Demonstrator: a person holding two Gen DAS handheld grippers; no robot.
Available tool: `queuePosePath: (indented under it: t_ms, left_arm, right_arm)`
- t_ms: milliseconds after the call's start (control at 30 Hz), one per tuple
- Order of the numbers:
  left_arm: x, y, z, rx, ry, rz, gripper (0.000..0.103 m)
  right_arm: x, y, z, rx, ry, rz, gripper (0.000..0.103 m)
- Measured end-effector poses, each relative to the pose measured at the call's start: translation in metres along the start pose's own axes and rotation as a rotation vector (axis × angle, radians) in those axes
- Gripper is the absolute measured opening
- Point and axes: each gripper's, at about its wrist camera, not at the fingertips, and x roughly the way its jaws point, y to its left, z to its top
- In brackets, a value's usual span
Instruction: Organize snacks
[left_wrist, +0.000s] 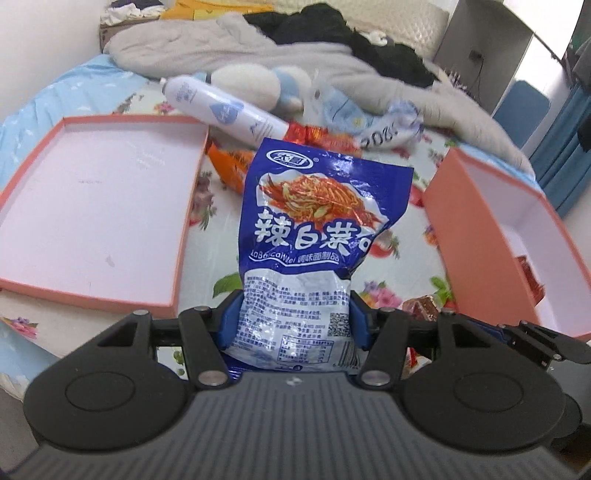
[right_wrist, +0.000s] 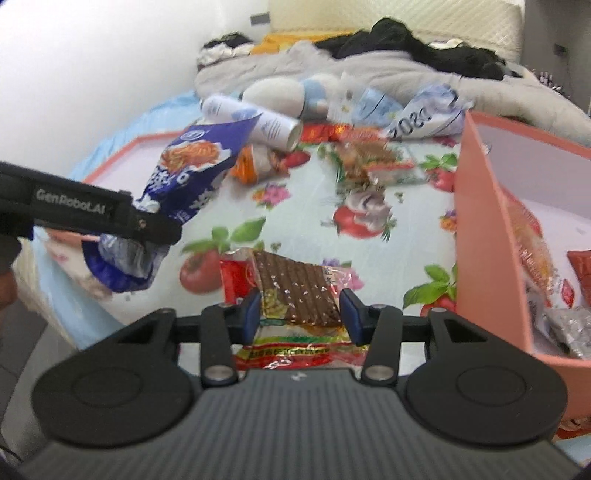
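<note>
**Blue packet held aloft, brown snack lined up for pick**

The blue snack packet (left_wrist: 306, 236) is clamped at its lower end between the jaws of the left gripper (left_wrist: 293, 317) and held upright above the floral bedsheet (right_wrist: 303, 221), between the shallow pink lid (left_wrist: 92, 206) and the deep pink box (left_wrist: 491, 229). A brown snack pack (right_wrist: 295, 291) lies flat on the sheet between the spread jaws of the right gripper (right_wrist: 301, 312); no squeeze is seen yet. A few packets are already seen inside the box. The blue packet is best carried over the box wall and let go low, so the crinkly foil is not snagged on the rim. More snacks and a white can (left_wrist: 225, 110) are left further back.
</note>
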Motion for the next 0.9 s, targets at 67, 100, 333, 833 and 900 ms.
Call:
queuePosePath:
  t_ms: [67,100,333,833,900]
  left_arm:
    - [-0.008,-0.002,0.004,-0.005,-0.016,-0.011,0.063]
    - [-0.012,-0.004,0.006,-0.007,-0.027,-0.015,0.063]
    - [-0.043,-0.017,0.027,-0.015,-0.104,-0.067,0.063]
    - [-0.09,-0.074,0.058,0.058,-0.232,-0.172,0.063]
    - [-0.086,-0.078,0.054,0.061,-0.22,-0.178,0.063]
  right_arm:
    - [-0.009,-0.002,0.007,0.016,-0.025,-0.007,0.048]
    - [-0.014,-0.003,0.01,0.025,-0.038,-0.01,0.048]
    - [-0.055,-0.012,0.037,0.064,-0.148,-0.044,0.048]
    - [-0.105,-0.046,0.072,0.09,-0.305,-0.163,0.015]
    - [-0.1,-0.054,0.065,0.114,-0.286,-0.166,0.014]
